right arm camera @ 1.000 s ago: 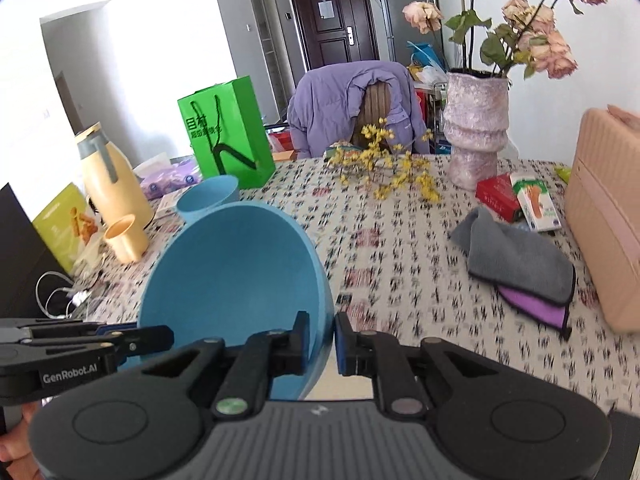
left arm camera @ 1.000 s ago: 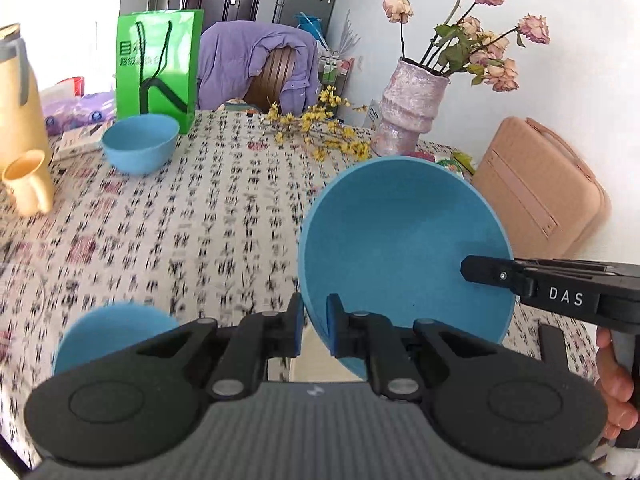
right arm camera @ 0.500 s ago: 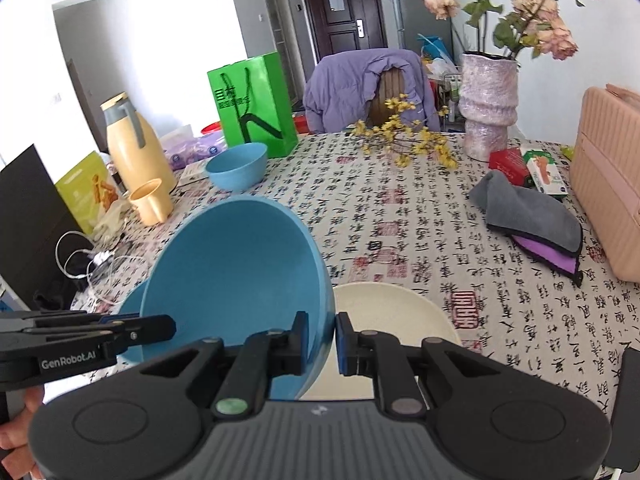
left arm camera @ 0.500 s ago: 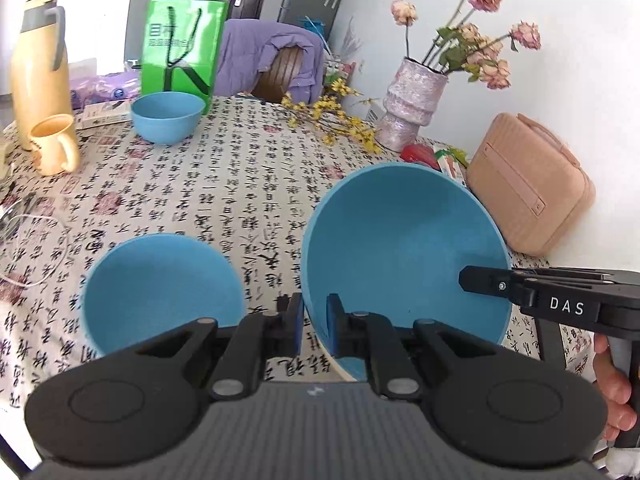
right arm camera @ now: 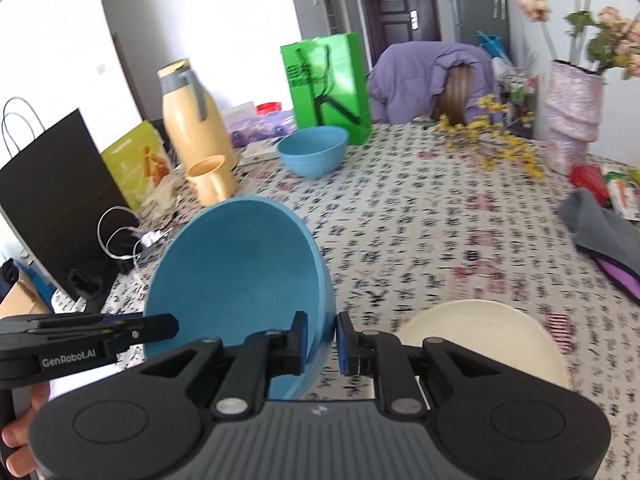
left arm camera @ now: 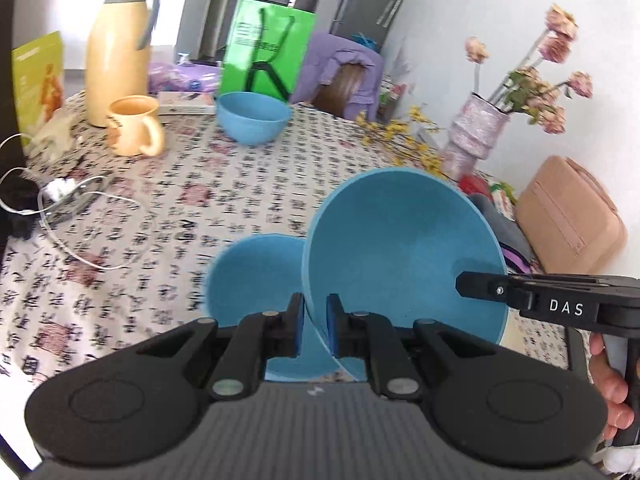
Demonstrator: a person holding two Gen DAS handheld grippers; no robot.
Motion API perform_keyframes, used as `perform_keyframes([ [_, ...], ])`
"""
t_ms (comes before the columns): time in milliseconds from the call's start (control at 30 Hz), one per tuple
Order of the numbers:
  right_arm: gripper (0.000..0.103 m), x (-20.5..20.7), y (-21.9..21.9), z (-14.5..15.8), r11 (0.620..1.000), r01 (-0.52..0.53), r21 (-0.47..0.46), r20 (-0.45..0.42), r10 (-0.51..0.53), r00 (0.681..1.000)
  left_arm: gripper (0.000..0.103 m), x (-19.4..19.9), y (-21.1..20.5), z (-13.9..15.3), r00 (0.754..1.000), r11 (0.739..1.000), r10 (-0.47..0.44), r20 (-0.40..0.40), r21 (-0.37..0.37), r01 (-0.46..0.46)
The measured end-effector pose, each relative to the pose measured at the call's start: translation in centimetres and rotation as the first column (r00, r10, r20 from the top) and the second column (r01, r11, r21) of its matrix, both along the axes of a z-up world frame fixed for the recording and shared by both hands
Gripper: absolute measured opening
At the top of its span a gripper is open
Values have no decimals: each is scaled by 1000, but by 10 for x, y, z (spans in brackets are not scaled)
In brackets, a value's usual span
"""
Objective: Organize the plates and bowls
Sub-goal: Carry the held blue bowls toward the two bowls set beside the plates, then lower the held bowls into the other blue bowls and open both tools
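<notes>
Blue and deep, a large round plastic bowl (left arm camera: 404, 252) is held tilted above the calligraphy-print tablecloth (left arm camera: 168, 200), its rim pinched on one side by the left gripper (left arm camera: 313, 322) and on the opposite side by the right gripper (right arm camera: 321, 338). A second blue bowl (left arm camera: 256, 276) is seen just beside and below it, a cream plate (right arm camera: 480, 332) near it, and a third blue bowl (left arm camera: 253, 117) well beyond it.
</notes>
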State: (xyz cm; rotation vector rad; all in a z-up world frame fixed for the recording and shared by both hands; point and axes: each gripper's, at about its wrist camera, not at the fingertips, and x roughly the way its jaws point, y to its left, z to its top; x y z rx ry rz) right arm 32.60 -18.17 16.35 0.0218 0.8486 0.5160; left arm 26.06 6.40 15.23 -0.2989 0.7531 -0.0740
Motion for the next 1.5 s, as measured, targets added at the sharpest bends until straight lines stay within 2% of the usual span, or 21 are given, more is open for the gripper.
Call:
perform_keyframes([
  [267, 15, 20, 47, -22, 999, -41, -9, -61, 41, 997, 11, 14, 38, -17, 998, 999, 35, -51, -15, -36],
  [533, 16, 39, 65, -47, 999, -52, -11, -145, 49, 988, 12, 28, 51, -34, 996, 1000, 24, -90, -1, -24],
  [733, 17, 49, 78, -59, 997, -63, -38, -155, 57, 986, 14, 38, 58, -43, 993, 1000, 11, -115, 6, -11],
  [800, 20, 52, 81, -63, 996, -77, -50, -162, 68, 984, 20, 39, 60, -44, 994, 1000, -1, -110, -2, 1],
  [933, 21, 53, 85, -65, 992, -89, -86, -117, 79, 990, 29, 42, 64, -45, 995, 1000, 0, -98, 16, 2],
  [1000, 30, 54, 86, -62, 991, -89, -97, -93, 80, 992, 35, 42, 66, -43, 996, 1000, -7, -92, 18, 9],
  [1133, 33, 54, 84, -52, 990, -91, -105, -31, 88, 996, 43, 40, 68, -36, 999, 998, -12, -48, 59, 15],
  [1200, 35, 52, 82, -46, 991, -88, -97, 2, 89, 996, 50, 35, 68, -32, 1000, 996, -10, -21, 86, 12],
  [1333, 43, 40, 74, -38, 993, -92, -68, 73, 97, 993, 64, 12, 69, -25, 995, 984, -3, 100, 179, -15],
  [1500, 45, 2, 61, -38, 994, -89, -57, 178, 97, 979, 79, -29, 62, -28, 969, 957, 7, 246, 279, -78],
])
